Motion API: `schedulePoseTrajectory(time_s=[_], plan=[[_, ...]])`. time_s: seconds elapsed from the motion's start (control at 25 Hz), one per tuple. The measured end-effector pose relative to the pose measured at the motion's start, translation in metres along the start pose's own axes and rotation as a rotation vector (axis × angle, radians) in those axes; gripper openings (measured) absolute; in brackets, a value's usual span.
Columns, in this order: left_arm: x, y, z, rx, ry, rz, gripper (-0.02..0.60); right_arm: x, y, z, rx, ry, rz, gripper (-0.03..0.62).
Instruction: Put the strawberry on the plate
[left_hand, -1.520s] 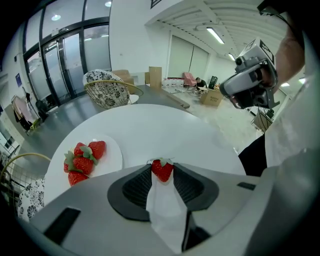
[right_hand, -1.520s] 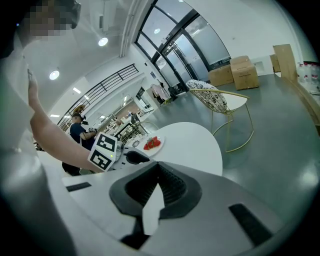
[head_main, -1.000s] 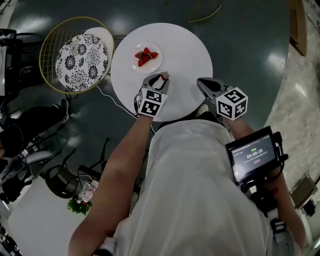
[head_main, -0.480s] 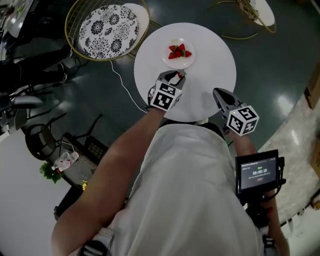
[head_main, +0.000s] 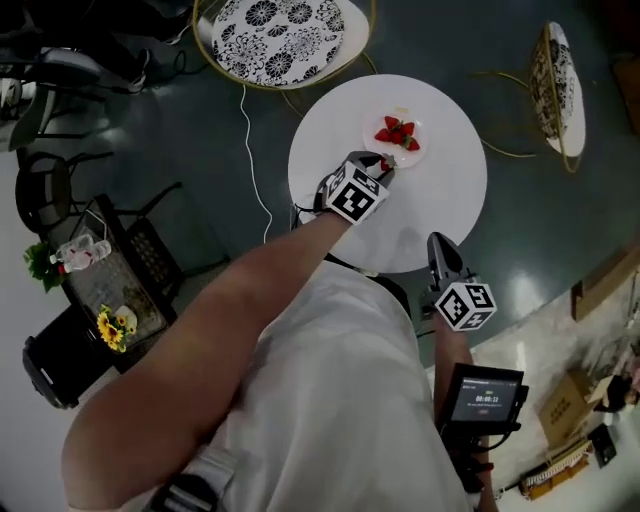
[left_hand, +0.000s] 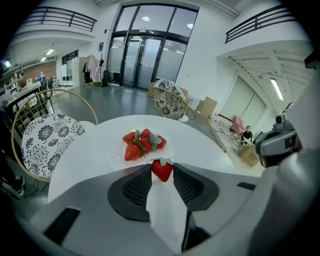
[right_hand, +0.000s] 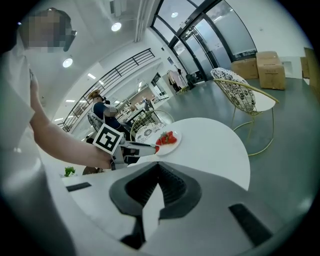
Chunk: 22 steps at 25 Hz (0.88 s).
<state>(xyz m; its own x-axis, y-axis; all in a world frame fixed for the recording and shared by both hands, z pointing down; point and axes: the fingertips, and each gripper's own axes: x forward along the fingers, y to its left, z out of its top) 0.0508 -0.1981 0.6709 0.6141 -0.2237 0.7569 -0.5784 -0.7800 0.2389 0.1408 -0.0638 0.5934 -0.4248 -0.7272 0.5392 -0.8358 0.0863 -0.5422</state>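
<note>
A white plate (left_hand: 116, 156) with several red strawberries (left_hand: 141, 143) sits on the far side of the round white table (head_main: 440, 205). My left gripper (left_hand: 162, 171) is shut on one more strawberry (left_hand: 162, 169), held just short of the plate's near rim. In the head view that gripper (head_main: 383, 164) reaches in from the left, just below the plate (head_main: 385, 122). My right gripper (head_main: 437, 243) hovers at the table's near edge, shut with nothing in it. From the right gripper view, its shut jaws (right_hand: 158, 169) point toward the plate (right_hand: 172, 143) and the left gripper (right_hand: 149, 146).
A gold wire chair with a black-and-white patterned cushion (head_main: 280, 25) stands beyond the table to the left. A second such chair (head_main: 558, 85) is at the right. A cable (head_main: 250, 150) trails on the dark floor beside the table. Cardboard boxes (right_hand: 267, 67) stand far off.
The head camera has swung, so the table now sits further right. My left gripper has carried the strawberry closer to the plate. The right gripper has dropped back to the table's near edge.
</note>
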Motion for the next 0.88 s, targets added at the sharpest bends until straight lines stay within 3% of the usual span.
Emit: schedulePoseTrajectory(time_s=[0.44, 0.88], plan=[[0.025, 0.008, 0.004, -0.104, 0.014, 0.042, 0.143, -0.001, -0.001, 0.000, 0.014, 0.004, -0.010, 0.008], [0.034, 0.012, 0.014, -0.116, 0.013, 0.078, 0.144, 0.003, 0.003, -0.001, 0.023, 0.010, -0.012, 0.008]])
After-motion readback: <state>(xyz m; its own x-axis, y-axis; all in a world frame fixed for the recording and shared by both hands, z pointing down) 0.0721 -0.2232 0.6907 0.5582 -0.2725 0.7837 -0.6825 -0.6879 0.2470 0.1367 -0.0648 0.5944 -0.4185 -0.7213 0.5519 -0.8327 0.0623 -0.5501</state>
